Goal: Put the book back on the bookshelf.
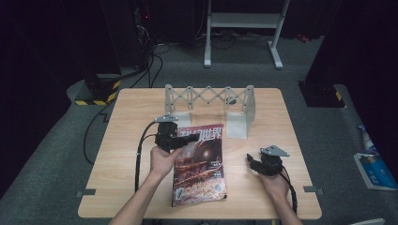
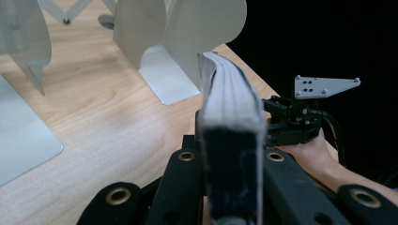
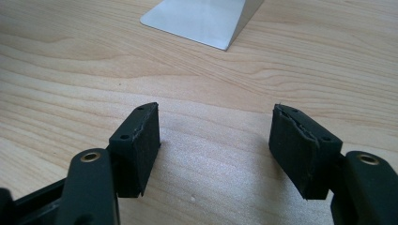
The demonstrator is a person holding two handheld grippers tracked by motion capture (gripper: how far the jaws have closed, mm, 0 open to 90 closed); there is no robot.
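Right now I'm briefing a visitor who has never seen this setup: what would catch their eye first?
First the magazine with its reddish cover, mid-table, its upper left corner clamped in the left tongs; the left gripper view shows its page edges pinched between the jaws. Behind it stands a grey expanding file rack with scissor links near the table's far edge. The right tongs hang open above bare wood to the magazine's right.

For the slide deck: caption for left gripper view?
Left gripper clamps magazine edge-on, bookends beyond.
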